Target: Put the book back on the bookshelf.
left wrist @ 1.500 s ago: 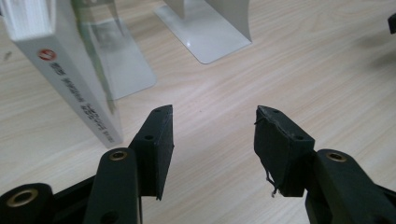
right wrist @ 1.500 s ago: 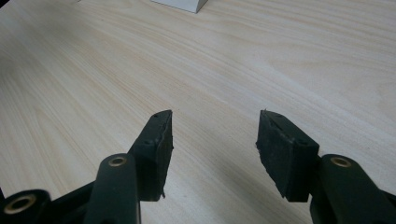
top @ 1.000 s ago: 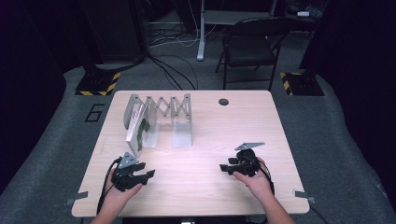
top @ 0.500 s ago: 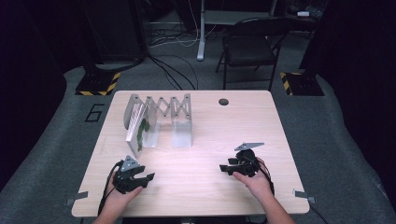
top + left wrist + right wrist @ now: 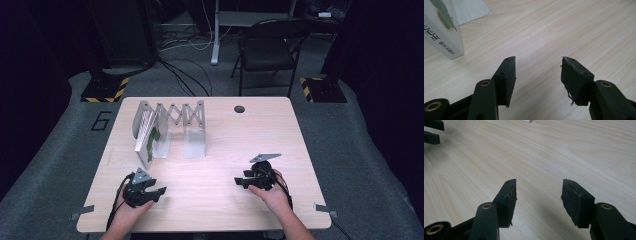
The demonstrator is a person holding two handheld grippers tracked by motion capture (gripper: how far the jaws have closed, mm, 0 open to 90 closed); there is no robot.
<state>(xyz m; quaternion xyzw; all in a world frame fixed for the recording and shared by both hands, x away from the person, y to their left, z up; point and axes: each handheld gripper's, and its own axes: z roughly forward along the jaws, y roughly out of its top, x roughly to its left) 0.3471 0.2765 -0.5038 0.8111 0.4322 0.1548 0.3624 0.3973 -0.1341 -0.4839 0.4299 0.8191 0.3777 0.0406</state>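
Books (image 5: 146,137) stand leaning in the left end of an expandable metal rack (image 5: 192,131) near the worktop's far left corner; they look stiff, fairly light and smooth-covered, so the outermost one's near upright edge seems the best place to pinch, squarely, lest it slip or topple. Both hands rest low by the near edge, the left gripper (image 5: 159,190) just short of the books and the right gripper (image 5: 240,180) well apart from them, each with jaws partly open and empty.

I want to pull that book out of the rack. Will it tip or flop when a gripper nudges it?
Likely apt to tip: the book stands leaning at the rack's left end. It looks thin, so probably light. Its cover looks glossy, maybe slippery.
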